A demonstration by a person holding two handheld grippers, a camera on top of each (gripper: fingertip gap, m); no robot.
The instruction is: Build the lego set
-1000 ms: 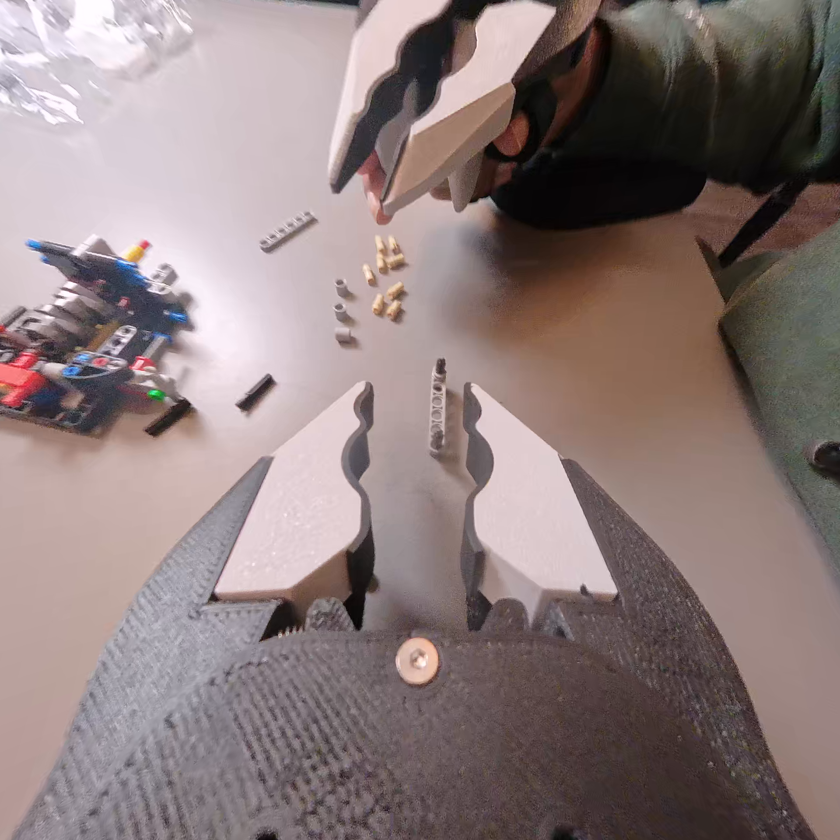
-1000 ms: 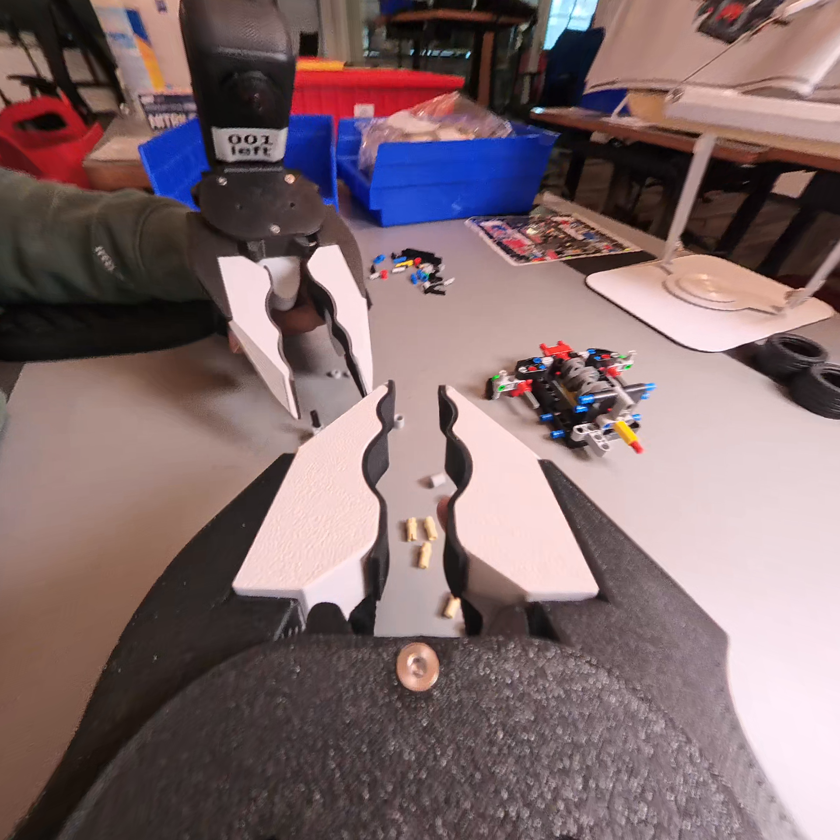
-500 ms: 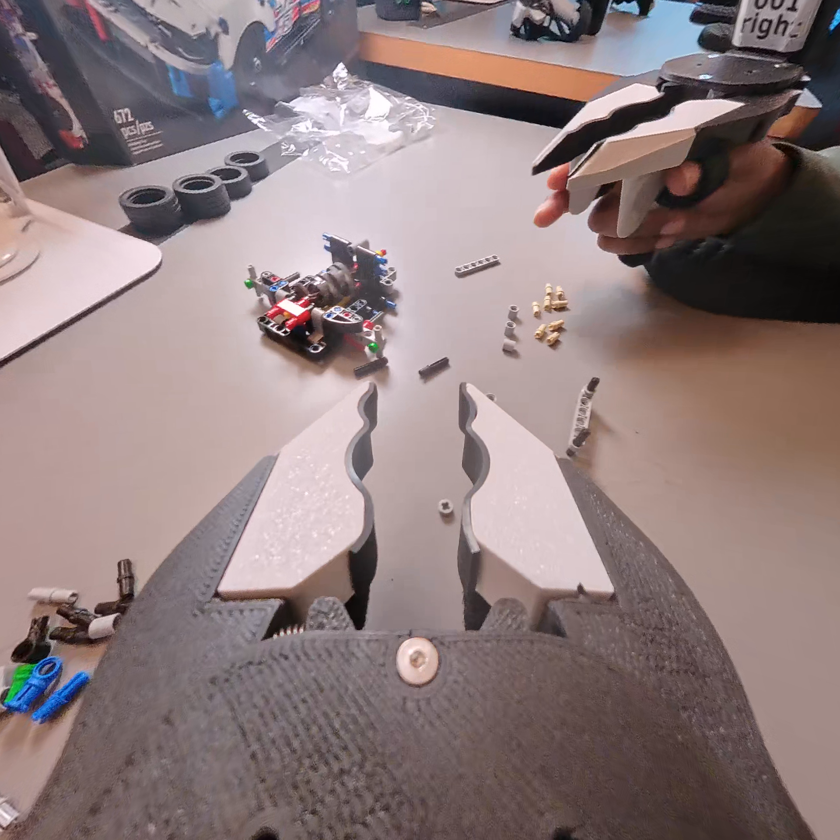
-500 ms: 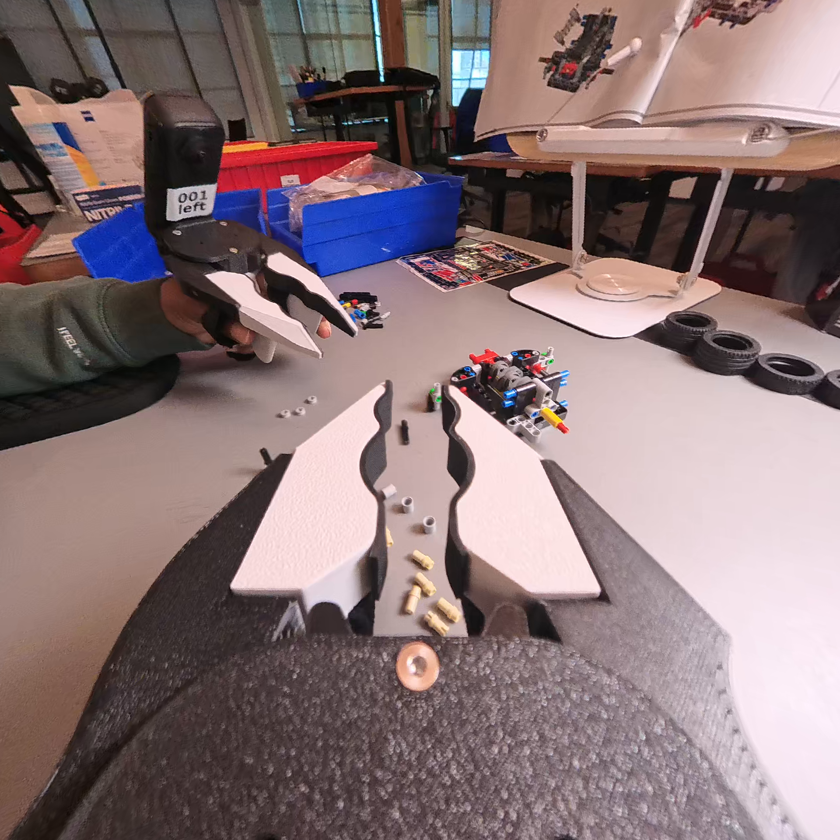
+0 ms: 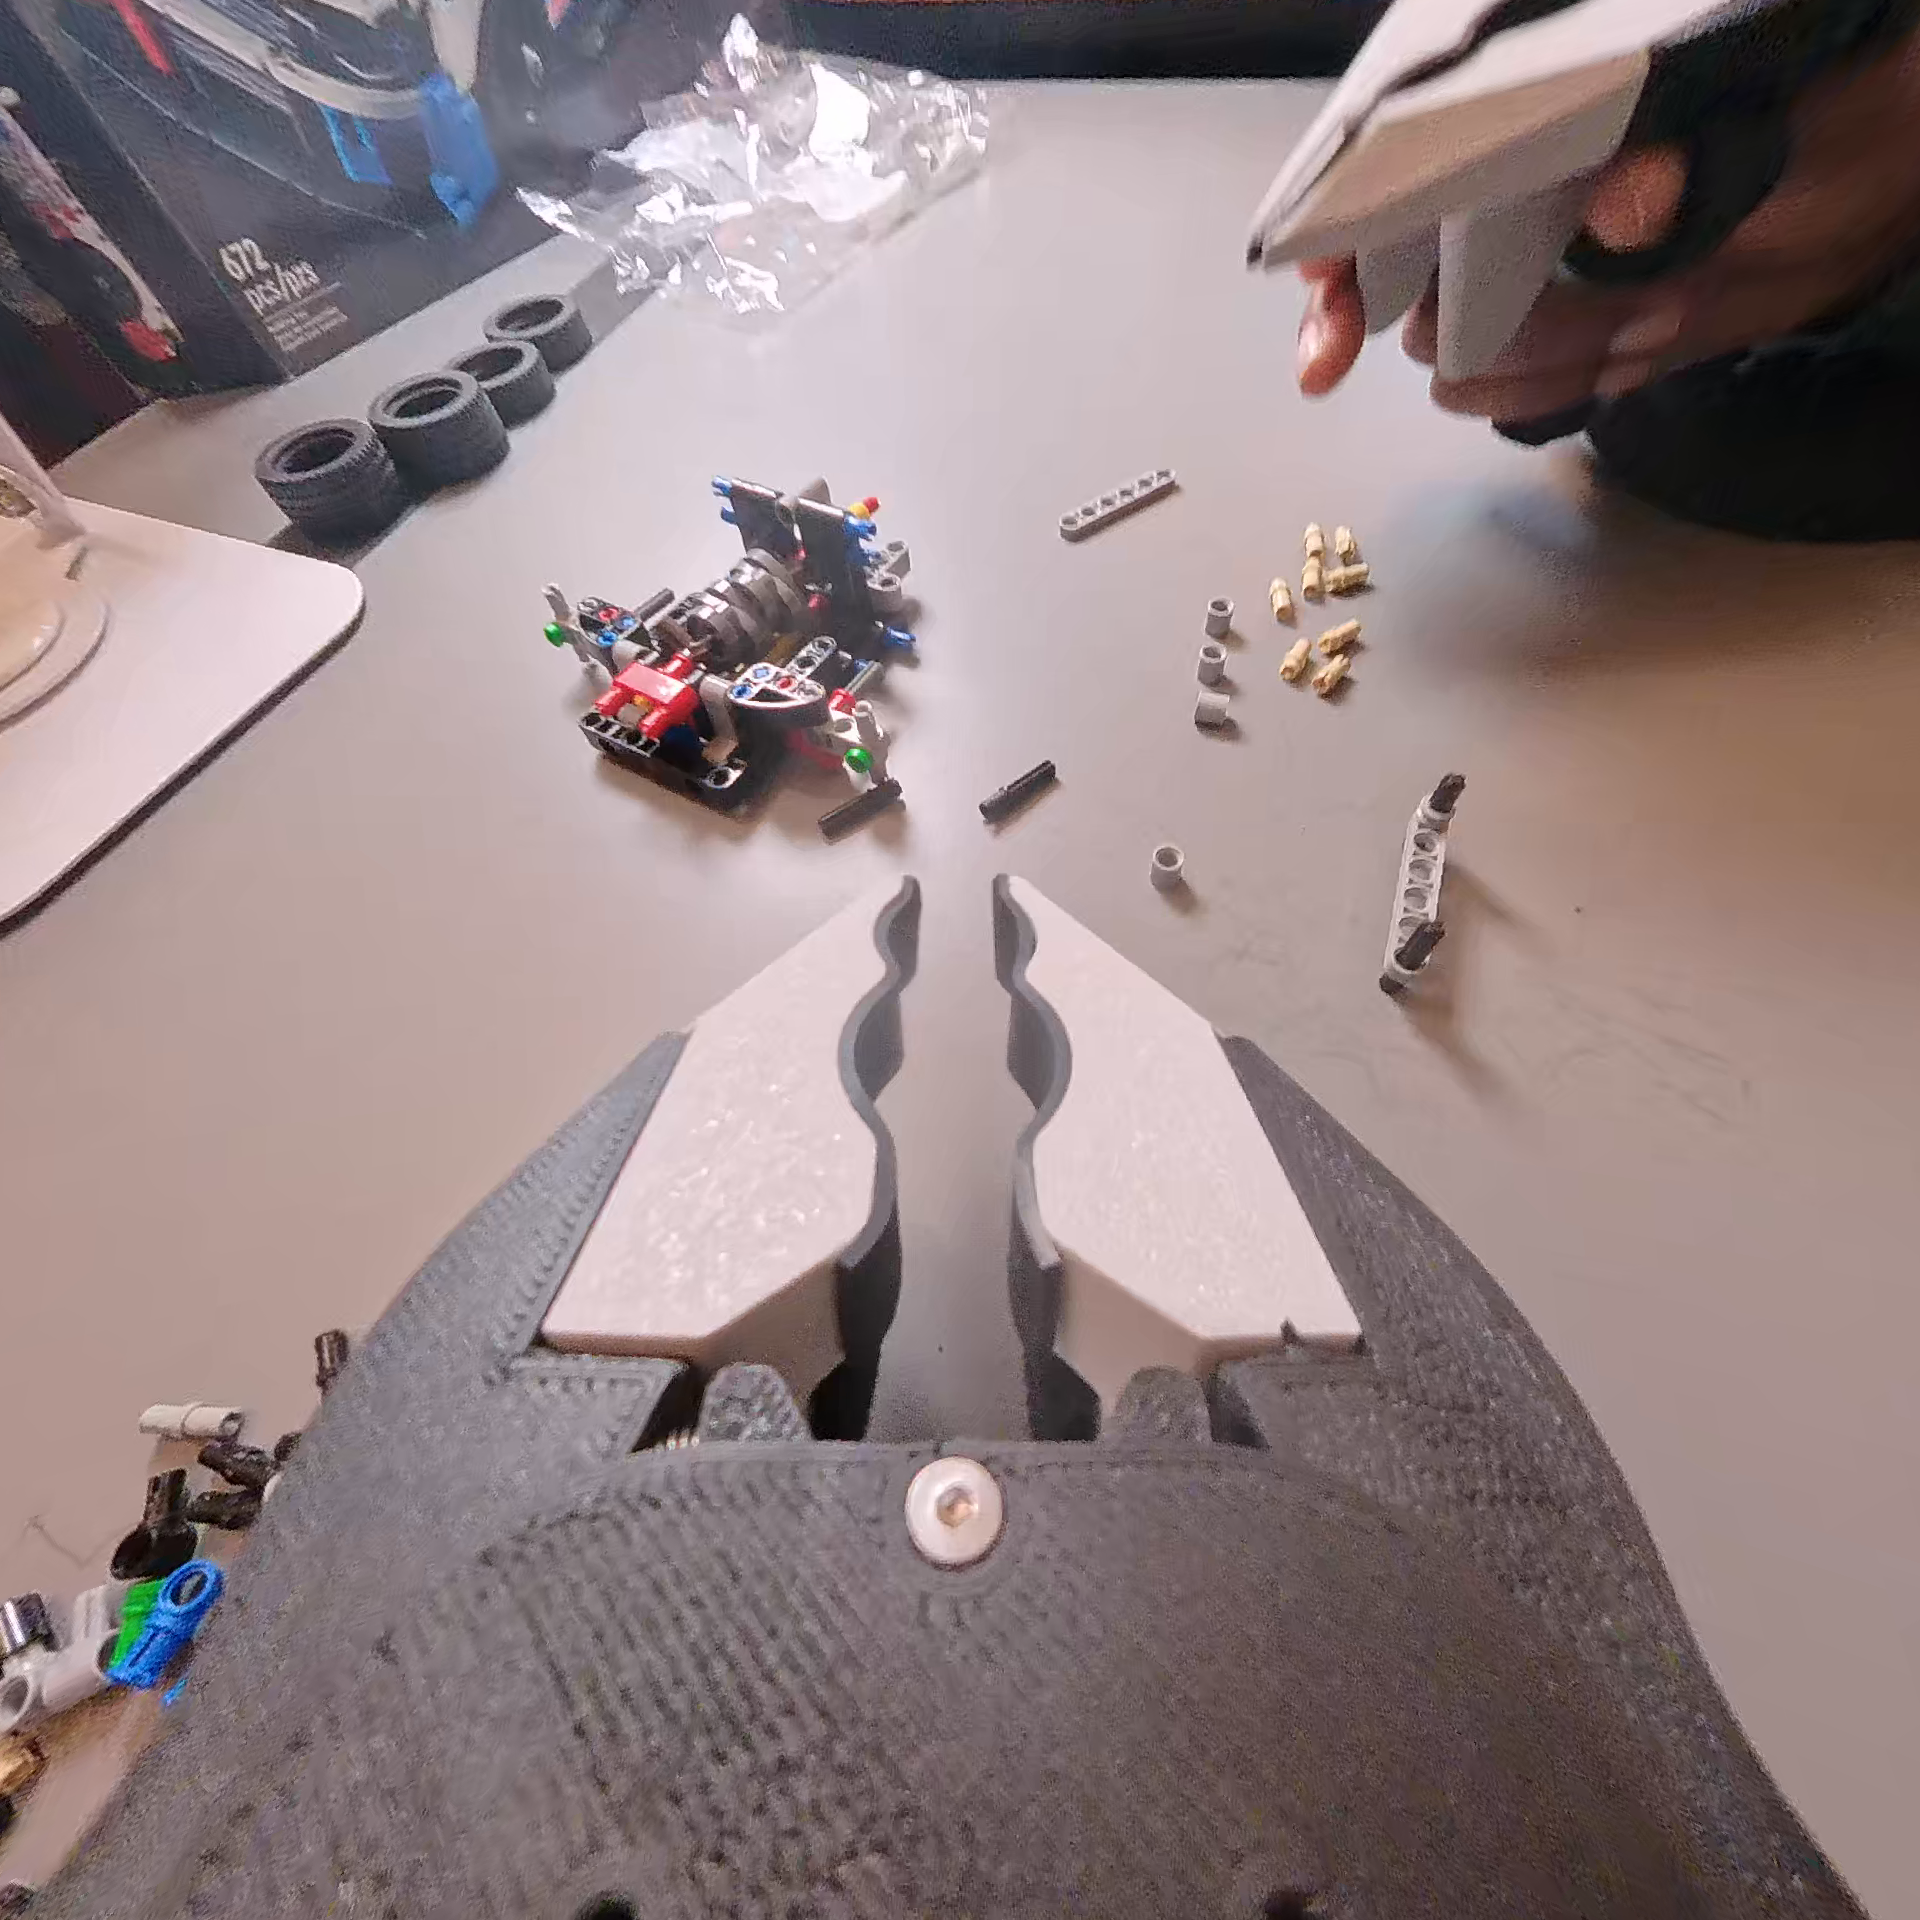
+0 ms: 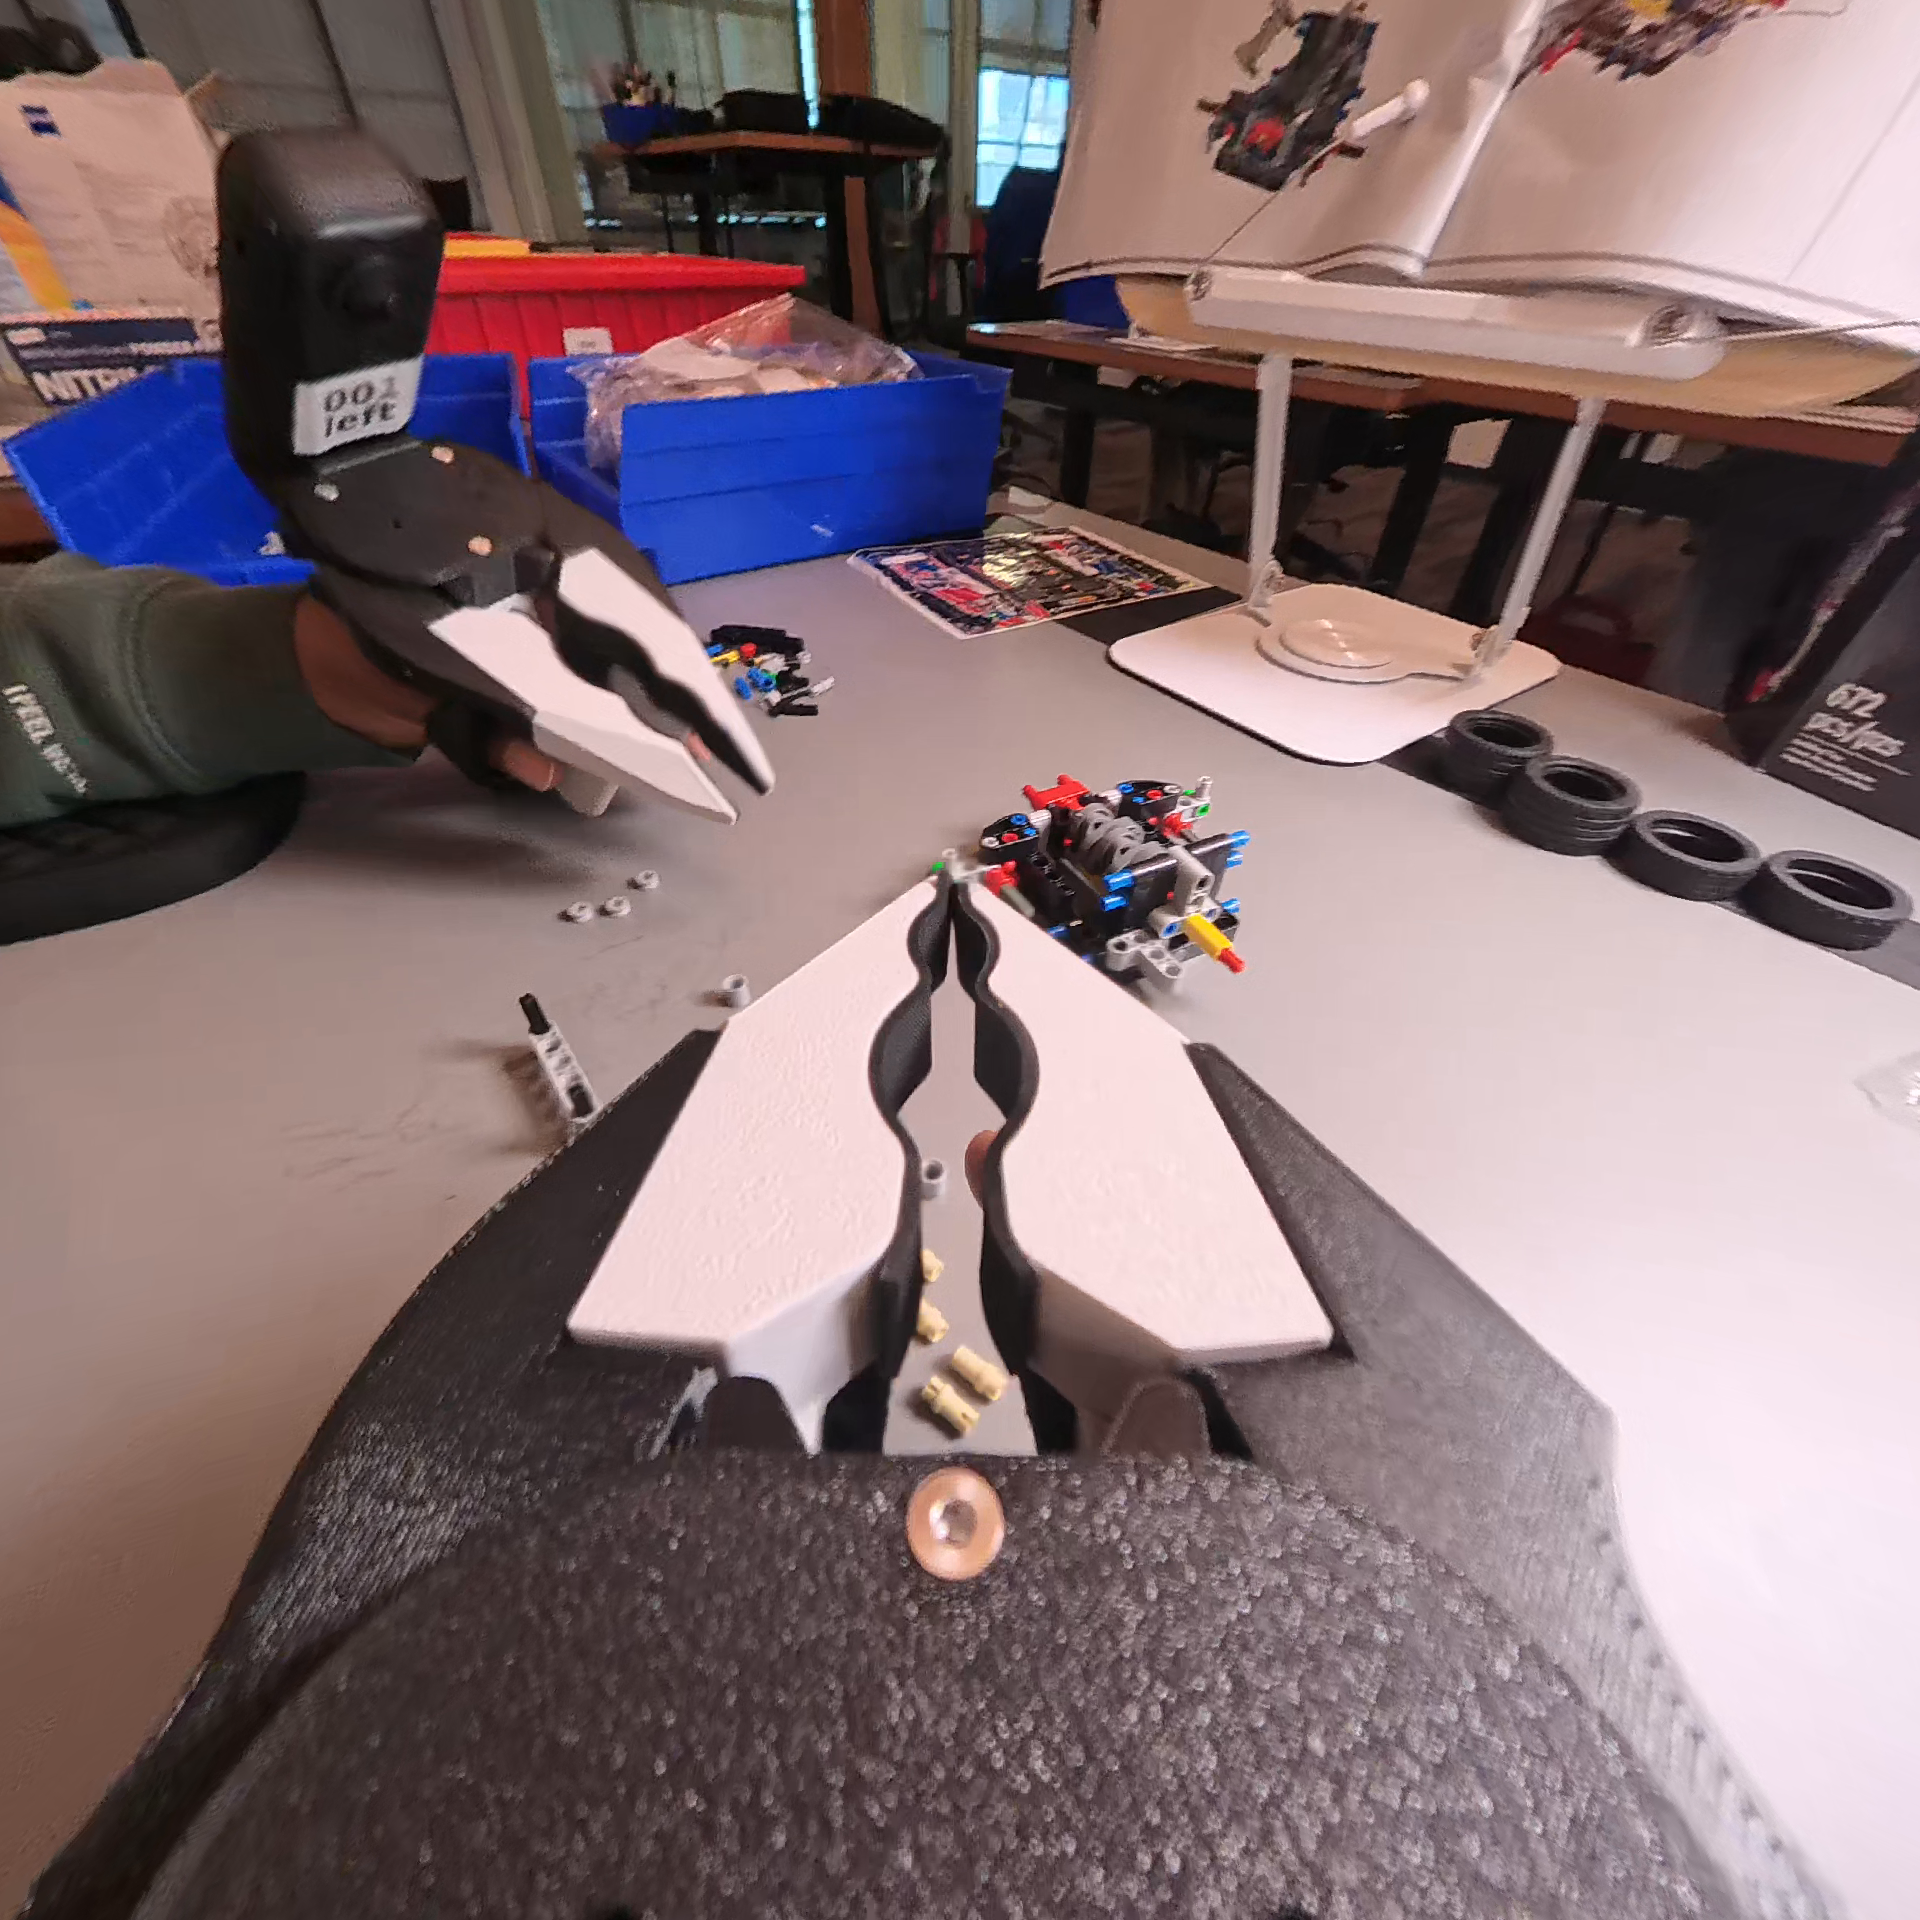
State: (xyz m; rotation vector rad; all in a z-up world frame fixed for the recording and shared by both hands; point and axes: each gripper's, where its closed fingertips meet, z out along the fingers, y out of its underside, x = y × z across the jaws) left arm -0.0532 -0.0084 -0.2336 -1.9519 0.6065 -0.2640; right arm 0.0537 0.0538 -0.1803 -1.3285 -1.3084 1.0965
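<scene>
- The part-built lego chassis [image 5: 740,665] sits alone near the middle of the surface [image 5: 416,1018], far of both tools; probably kept in open space so either side can reach it and pieces can be brought to it.
- Just near of it lie two short black axle pins [image 5: 1018,791], with a loose grey bush [image 5: 1168,864] to their right; they look staged for the next step.
- Right of the chassis the small parts are sorted by kind: a column of grey bushes [image 5: 1214,661], a cluster of tan pins [image 5: 1320,613], and a flat grey beam [image 5: 1118,505] farther off; grouping by kind makes picking easier.
- A longer grey beam [image 5: 1415,883] with black pins in its ends lies to the near right, apparently a sub-assembly set aside.
- The left hand-held gripper [image 5: 956,883] hangs just above the surface, fingers parted by a narrow gap and carrying nothing, aimed toward the black pins.
- The right hand-held gripper [image 6: 951,899] has its tips pressed together with nothing between them, raised above the tan pins; its tips point at the chassis.
- Four black tyres [image 5: 416,426] wait in a row at the far left beside the set's box [image 5: 208,208]; judged to be for a much later stage.
- A mixed heap of spare connectors [image 5: 156,1621] lies at the near left.
</scene>
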